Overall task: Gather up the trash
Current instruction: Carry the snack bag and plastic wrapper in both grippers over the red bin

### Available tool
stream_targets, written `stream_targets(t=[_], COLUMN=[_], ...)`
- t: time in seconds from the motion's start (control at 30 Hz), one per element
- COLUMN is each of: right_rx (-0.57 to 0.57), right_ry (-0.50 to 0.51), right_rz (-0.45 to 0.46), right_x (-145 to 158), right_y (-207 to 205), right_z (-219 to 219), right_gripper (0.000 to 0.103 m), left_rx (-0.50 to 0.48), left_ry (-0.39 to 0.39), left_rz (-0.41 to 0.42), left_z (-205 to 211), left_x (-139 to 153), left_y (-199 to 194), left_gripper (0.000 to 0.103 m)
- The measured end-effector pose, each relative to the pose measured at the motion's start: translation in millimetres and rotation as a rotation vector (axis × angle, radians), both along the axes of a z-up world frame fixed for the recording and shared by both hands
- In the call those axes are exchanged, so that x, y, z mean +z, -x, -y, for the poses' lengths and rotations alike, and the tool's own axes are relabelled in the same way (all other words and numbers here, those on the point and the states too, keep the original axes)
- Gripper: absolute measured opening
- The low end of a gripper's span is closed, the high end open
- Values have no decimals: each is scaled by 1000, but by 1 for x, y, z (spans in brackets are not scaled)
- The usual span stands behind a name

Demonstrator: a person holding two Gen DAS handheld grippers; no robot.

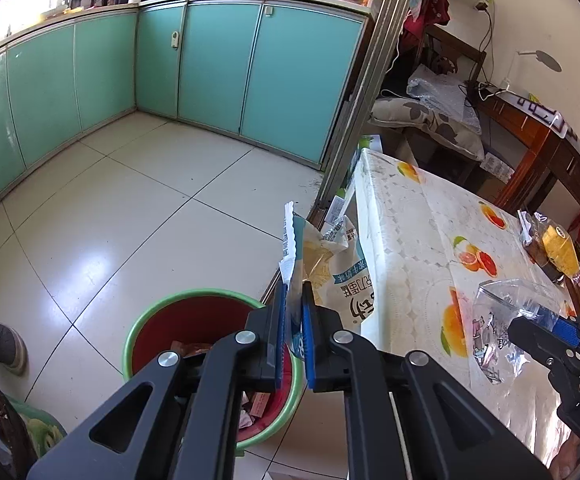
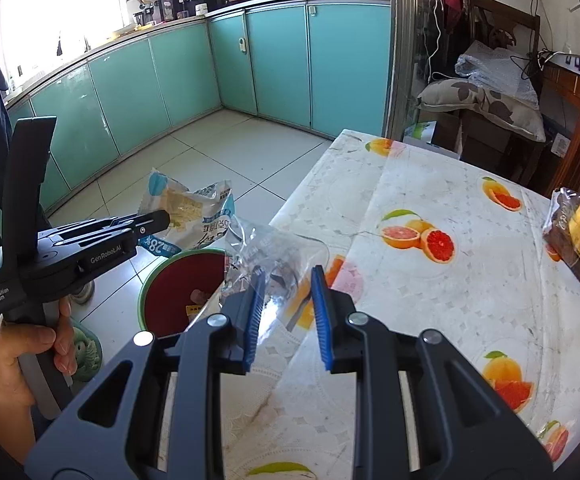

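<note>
1. Crinkled plastic film: the snack bag (image 1: 330,264) is pinched by its torn top edge between the pads of the left gripper (image 1: 294,320), jaws narrow and clamped on it. The bulk of the bag hangs ahead of the jaws, and the red bin (image 1: 194,320) sits just below them.
2. Handling judgement: the bag is light, limp and likely slick. It should drop freely once let go, but could cling to a pad or drift past the rim.
3. The clear plastic bag (image 2: 274,256) is in the right gripper (image 2: 288,312). Its crumpled neck lies between the blue pads, jaws drawn in close and gripping it. The rest billows ahead of the jaws, over the table's edge.
4. Handling judgement: very thin, soft and floppy. A bunched fold gives the surest hold, since a single layer may slide out.
5. The bin already holds wrappers and stands on the floor beside the table.
6. Surface: the table (image 2: 430,184) wears a glossy fruit-print cloth. A dark and yellow food packet (image 2: 578,236) lies well to the right of the right jaws.
7. Room: pale glossy floor tiles (image 1: 110,208), teal cabinets (image 1: 218,60) beyond, cluttered counter above.
</note>
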State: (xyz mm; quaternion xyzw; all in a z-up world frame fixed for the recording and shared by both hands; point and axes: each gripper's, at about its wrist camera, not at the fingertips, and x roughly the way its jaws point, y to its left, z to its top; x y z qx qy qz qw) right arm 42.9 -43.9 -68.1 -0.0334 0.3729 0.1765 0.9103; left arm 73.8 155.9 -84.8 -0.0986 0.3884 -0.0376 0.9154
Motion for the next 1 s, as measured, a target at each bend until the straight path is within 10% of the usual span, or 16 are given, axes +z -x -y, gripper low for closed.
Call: stream_targets(t=[1.0], right_rx=[135], right_ry=[25], right_rz=[-154], right_x=[-41], right_y=[-51], right_z=[-90], right_gripper=[24], left_rx=[163], left_ry=[-62], left_rz=[-182], left_z=[-68], left_x=[-69], left_y=[-31], left_gripper=[9])
